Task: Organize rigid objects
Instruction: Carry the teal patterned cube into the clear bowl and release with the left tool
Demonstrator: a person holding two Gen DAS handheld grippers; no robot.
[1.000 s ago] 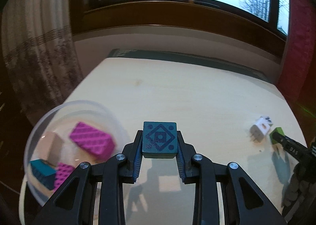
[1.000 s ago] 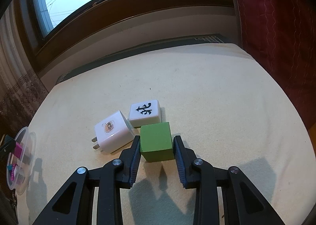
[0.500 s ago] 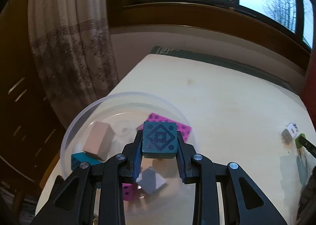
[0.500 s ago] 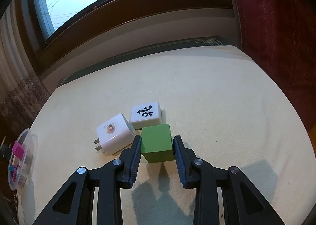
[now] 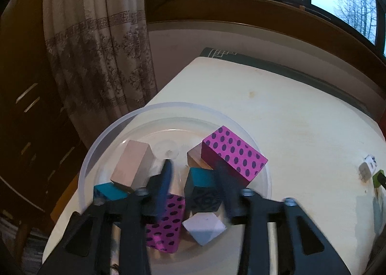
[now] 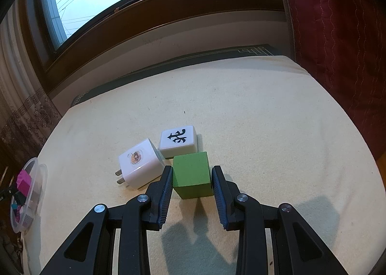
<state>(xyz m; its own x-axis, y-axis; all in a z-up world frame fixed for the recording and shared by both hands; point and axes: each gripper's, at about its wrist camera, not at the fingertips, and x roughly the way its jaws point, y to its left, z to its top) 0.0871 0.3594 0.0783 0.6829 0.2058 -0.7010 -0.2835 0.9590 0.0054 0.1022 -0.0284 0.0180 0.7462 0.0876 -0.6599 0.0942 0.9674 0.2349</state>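
Observation:
My left gripper (image 5: 194,173) hangs open over the clear plastic bowl (image 5: 181,104), its fingers blurred by motion. The dark teal patterned block (image 5: 203,194) lies in the bowl between them, free of both fingers. Around it lie a pink dotted block (image 5: 234,154), a second pink one (image 5: 166,224), a beige block (image 5: 134,166), a plain teal block (image 5: 109,191) and a white block (image 5: 205,231). My right gripper (image 6: 192,177) is shut on the green cube (image 6: 190,166), which rests on the cream table (image 6: 265,130).
A white plug charger (image 6: 140,165) and a white mahjong tile (image 6: 178,141) lie against the green cube's left and far sides. The bowl (image 6: 44,178) stands at the table's left edge, by a patterned curtain (image 5: 96,46). A red curtain (image 6: 337,34) hangs right.
My left gripper carried the teal patterned block left over the bowl, then opened, and the block dropped in among the others. My right gripper stayed around the green cube.

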